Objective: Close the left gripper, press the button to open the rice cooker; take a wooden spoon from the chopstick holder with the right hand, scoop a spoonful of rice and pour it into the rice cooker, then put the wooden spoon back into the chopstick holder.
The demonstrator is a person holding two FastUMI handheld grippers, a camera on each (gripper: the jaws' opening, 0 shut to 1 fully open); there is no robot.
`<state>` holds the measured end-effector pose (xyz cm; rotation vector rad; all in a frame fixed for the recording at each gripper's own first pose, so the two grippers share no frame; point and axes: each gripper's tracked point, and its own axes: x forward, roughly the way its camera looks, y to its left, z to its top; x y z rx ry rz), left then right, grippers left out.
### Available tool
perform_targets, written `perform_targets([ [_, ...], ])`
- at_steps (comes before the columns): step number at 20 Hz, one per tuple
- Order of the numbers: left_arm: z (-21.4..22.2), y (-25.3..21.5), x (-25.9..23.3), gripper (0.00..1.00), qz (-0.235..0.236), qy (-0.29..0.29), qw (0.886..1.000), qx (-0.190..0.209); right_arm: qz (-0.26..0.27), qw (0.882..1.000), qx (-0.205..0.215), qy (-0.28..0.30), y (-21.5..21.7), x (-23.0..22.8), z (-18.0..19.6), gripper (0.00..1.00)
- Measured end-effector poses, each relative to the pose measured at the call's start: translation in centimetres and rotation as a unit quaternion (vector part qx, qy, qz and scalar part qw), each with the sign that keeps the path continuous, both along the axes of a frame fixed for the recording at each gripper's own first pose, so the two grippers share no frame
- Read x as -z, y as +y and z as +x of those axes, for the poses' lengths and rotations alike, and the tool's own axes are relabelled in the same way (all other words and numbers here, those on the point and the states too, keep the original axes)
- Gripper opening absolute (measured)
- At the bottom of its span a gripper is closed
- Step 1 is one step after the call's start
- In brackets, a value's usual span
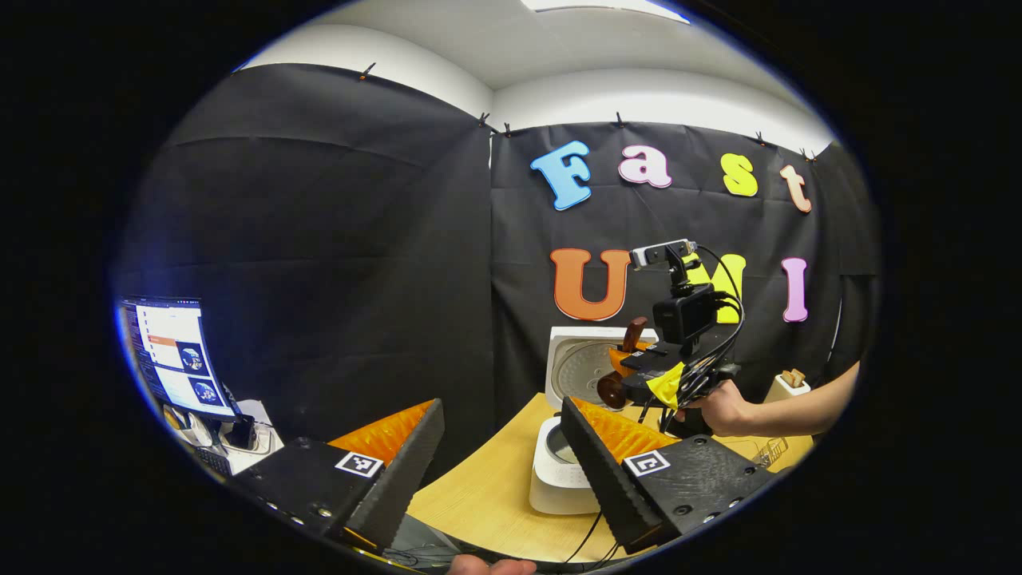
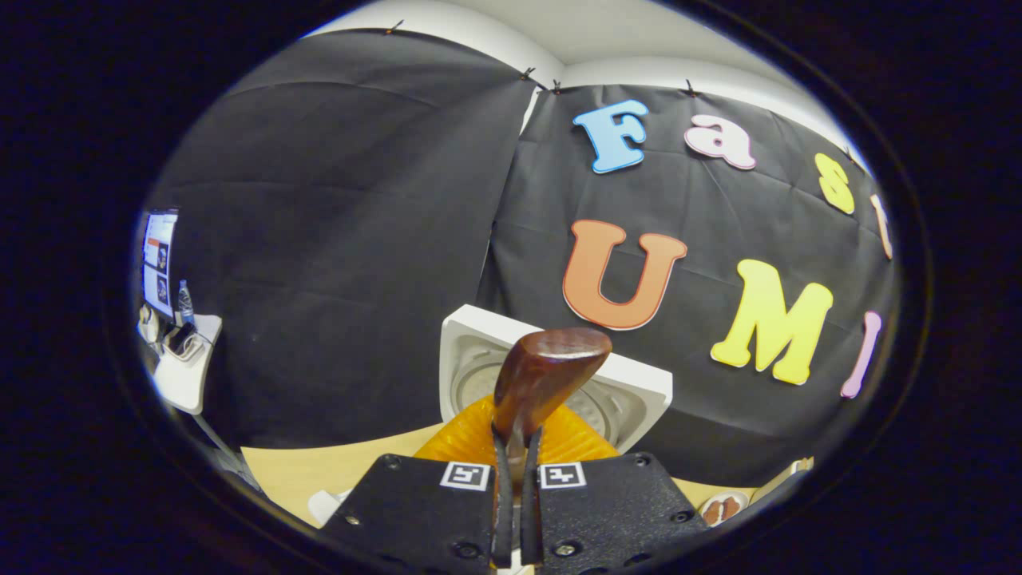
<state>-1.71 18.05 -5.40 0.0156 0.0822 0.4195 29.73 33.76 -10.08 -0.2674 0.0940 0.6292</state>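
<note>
The right gripper [image 2: 511,479] pinches the wooden spoon [image 2: 547,375] by its handle, both fingers pressed on it; in the right gripper view the handle end rises toward 12 o'clock in front of the raised lid [image 2: 639,391] of the rice cooker [image 1: 559,475]. The left gripper [image 1: 499,463] is spread, holding nothing, low over the table [image 1: 479,495].

Risk — the grip sits on a smooth, rounded handle, so a tilt could let the spoon swivel and spill rice beside the pot, judging by the narrow hold.

The left gripper view adds the spoon's bowl [image 1: 611,390] at 9 o'clock of the right gripper, above the open cooker, and the holding hand [image 1: 722,407]. Whether the bowl carries rice cannot be told.
</note>
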Motion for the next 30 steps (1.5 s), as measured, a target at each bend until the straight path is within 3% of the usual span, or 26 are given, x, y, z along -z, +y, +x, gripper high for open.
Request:
perform_targets([
  [7, 0.5, -1.2, -0.3, 0.94, 0.0, -0.003, 1.0, 0.026, 0.056, 0.997, 0.039, 0.029, -4.5, -2.3, -1.0, 0.09],
  [13, 1.3, -3.0, -0.2, 0.94, -0.003, -0.002, 0.999, 0.049, 0.121, 0.988, 0.073, 0.061, -11.4, -4.9, -3.0, 0.1],
  [20, 2.6, -5.3, 0.8, 0.94, -0.023, -0.001, 0.997, 0.068, 0.178, 0.972, 0.139, 0.066, -24.4, -8.2, -4.9, 0.09],
  [26, 4.5, -7.3, 0.7, 0.93, -0.024, 0.0, 0.996, 0.084, 0.184, 0.959, 0.209, 0.044, -35.6, -8.8, -5.8, 0.09],
  [30, 5.5, -8.7, 1.0, 0.93, -0.02, 0.005, 0.995, 0.095, 0.179, 0.944, 0.273, 0.041, -43.4, -7.4, -6.5, 0.09],
])
